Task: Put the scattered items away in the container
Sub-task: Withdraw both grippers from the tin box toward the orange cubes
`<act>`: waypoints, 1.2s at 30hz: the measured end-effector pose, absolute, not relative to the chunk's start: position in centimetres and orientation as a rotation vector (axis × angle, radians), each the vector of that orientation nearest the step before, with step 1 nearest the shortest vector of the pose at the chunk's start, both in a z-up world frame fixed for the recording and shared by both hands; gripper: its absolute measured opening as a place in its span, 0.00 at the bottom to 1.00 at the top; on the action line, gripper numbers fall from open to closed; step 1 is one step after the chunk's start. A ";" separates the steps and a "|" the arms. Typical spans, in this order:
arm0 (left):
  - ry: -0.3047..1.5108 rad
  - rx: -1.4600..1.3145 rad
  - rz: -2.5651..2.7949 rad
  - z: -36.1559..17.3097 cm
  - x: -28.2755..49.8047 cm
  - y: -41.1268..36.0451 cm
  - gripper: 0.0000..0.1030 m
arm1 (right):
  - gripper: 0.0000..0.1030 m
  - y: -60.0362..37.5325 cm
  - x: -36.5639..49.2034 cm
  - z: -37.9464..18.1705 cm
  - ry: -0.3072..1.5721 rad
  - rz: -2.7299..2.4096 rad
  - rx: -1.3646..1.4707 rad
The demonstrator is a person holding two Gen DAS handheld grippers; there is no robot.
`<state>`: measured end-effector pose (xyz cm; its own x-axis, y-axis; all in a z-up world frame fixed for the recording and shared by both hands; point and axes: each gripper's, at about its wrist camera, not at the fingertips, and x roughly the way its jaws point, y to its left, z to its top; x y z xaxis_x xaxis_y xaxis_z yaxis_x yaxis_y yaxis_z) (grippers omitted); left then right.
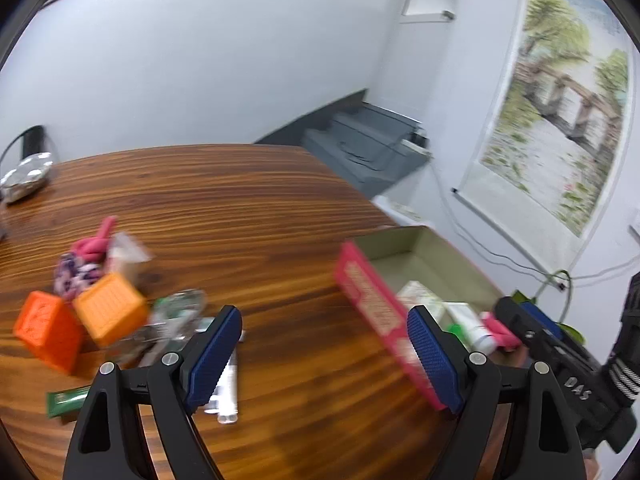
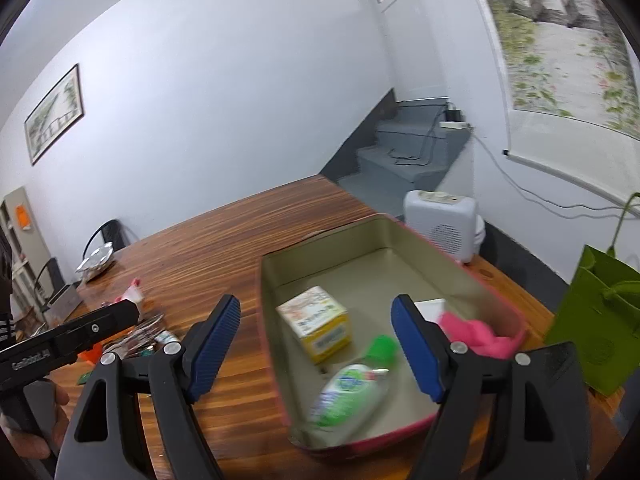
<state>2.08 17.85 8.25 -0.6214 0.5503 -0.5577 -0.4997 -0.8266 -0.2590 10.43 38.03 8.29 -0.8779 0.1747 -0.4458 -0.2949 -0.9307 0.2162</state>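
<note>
While wide apart, both grippers hold nothing.

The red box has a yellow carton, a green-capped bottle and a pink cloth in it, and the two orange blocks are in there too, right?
Not quite. The orange blocks are still out on the wooden table, as the left wrist view shows. The red box does hold the yellow carton, the green-capped bottle and the pink cloth, seen in the right wrist view.
</note>
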 end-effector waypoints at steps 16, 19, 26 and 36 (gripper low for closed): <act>-0.206 -0.915 2.721 6.3 -0.4 4.1 0.98 | 0.82 27.9 6.7 7.4 0.208 2.983 -0.833; -0.207 -0.927 2.757 5.8 -0.9 2.4 0.98 | 0.82 26.4 6.1 6.8 0.179 3.000 -0.869; -0.143 -1.015 2.786 3.8 -3.1 0.5 0.98 | 0.82 25.1 5.1 5.9 0.165 3.006 -0.934; 0.014 -1.112 2.723 1.4 -6.4 1.3 0.98 | 0.82 25.5 4.5 5.3 0.223 2.994 -0.990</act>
<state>-6.45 1.26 1.42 -0.6970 0.1803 -0.6940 -0.1872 -0.9801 -0.0666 4.54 25.48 5.29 -0.8037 -0.0632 -0.5916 -0.0252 -0.9898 0.1400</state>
